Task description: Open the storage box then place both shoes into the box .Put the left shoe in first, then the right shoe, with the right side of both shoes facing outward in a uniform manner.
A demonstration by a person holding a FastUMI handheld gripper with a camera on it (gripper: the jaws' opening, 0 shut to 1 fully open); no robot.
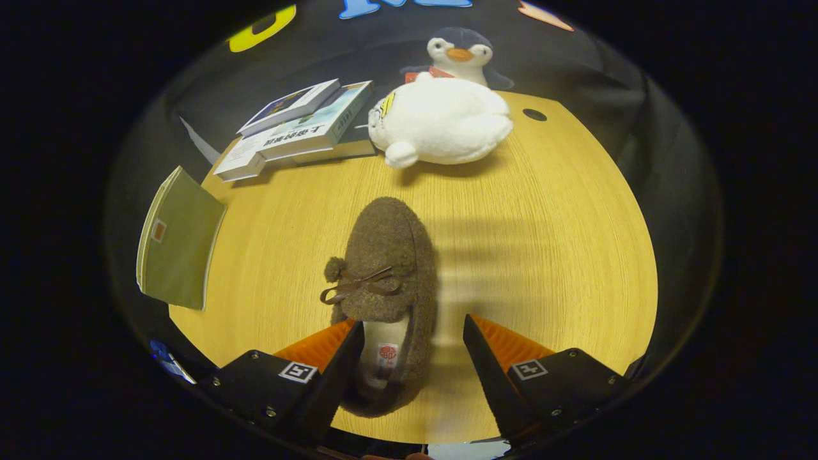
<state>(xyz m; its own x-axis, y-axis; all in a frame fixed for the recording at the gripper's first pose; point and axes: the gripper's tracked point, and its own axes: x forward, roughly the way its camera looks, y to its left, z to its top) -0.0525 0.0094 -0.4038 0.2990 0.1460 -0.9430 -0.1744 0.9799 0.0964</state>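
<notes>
Gripper [412,332]: fingers apart, astride the shoe's heel.
Shoe [386,281]: fuzzy brown slipper, toe toward 12 o'clock.
Worktop [543,255]: rounded, light wood grain.

- Table [549,211]: light wood-grain top with a rounded far edge, filling the middle of the frame; a small dark round hole [534,114] sits in its upper right part.
- Slipper [385,281]: one, brown and fuzzy, with a pompom and a thin ribbon bow, lying lower centre, toe pointing to the far edge (heel end reaches down between the gripper [412,335] fingers, which stand apart).
- Plush toy [441,121]: white, lying on the table, upper centre.
- Books [300,128]: a loose stack, upper left, just beside the plush toy.
- Booklet [179,239]: thin, olive-green cover, left side, overhanging the table's left edge.
- Penguin plush [459,54]: top centre, behind the white toy (whether it stands on the table cannot be told).
</notes>
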